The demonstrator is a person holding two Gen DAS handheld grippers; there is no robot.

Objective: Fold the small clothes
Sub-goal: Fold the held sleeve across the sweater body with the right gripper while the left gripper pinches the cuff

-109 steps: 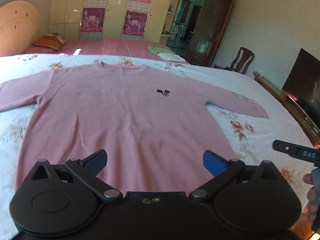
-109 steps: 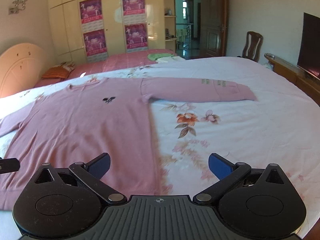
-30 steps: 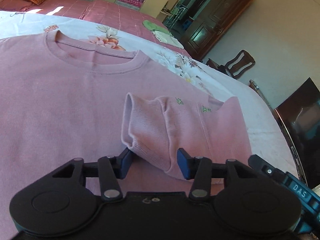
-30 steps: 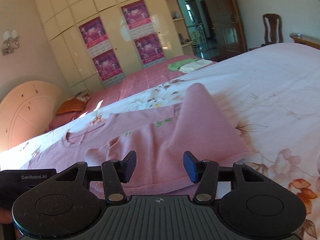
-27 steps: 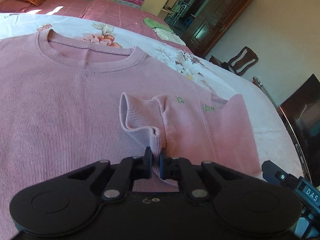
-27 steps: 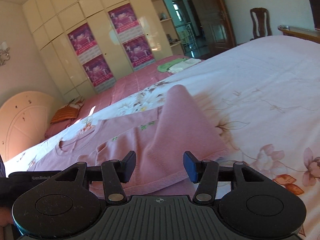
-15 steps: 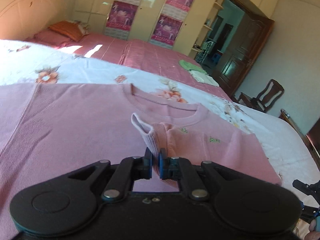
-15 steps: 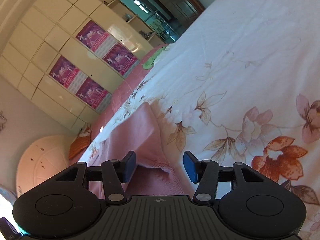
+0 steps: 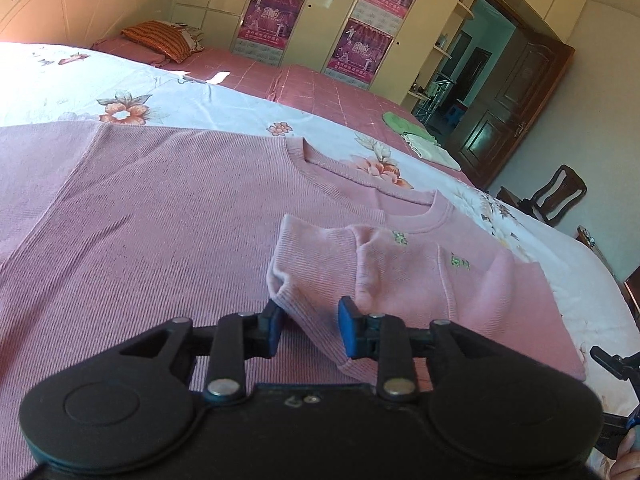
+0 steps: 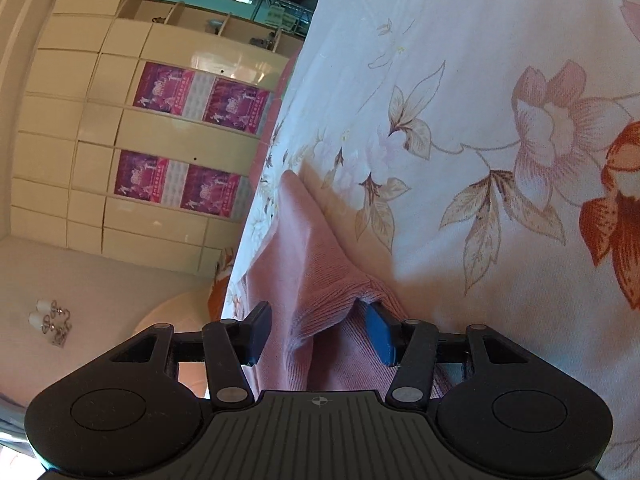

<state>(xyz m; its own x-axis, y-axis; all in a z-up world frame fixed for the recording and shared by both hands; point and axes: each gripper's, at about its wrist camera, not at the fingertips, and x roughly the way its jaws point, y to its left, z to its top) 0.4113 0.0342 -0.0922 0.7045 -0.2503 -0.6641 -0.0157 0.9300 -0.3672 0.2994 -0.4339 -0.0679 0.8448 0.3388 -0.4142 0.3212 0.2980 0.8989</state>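
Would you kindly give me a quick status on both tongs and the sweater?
Left tongs open, straddling the folded sleeve cuff. Right tongs open around a sweater fold. Nothing in the way.

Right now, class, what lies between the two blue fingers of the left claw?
The ribbed cuff of the pink sweater's folded-over sleeve lies between the open left claw's fingers, seen in the left wrist view.

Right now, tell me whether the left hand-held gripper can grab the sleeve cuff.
Probably yes: the left hand-held gripper is open, with the sleeve cuff already lying between its blue fingers, nothing blocking.
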